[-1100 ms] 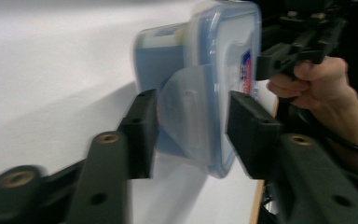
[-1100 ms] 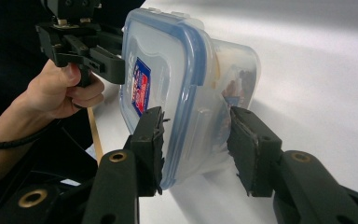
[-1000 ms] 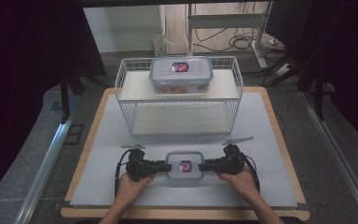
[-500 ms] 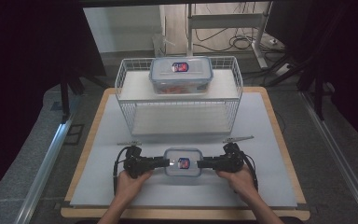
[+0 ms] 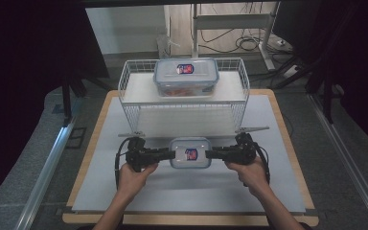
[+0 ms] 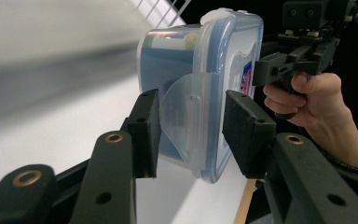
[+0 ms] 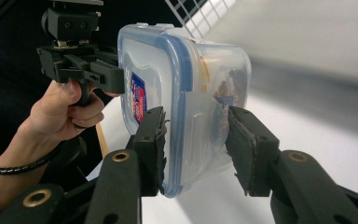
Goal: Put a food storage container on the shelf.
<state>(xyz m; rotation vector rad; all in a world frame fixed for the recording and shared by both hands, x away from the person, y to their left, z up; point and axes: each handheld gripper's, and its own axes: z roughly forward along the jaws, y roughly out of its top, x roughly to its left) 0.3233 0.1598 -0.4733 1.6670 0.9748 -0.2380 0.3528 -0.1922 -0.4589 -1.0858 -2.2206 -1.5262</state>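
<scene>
The small box (image 5: 190, 153) is gripped at both ends by the left gripper (image 5: 171, 154) and right gripper (image 5: 209, 154); placing on the rack (image 5: 134, 88) is left.

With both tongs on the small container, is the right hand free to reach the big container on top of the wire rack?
Probably not as things stand: the right tongs and left tongs each clamp an end of the small container. The big container sits unobstructed on the wire rack, but letting go would leave one-sided support.
</scene>
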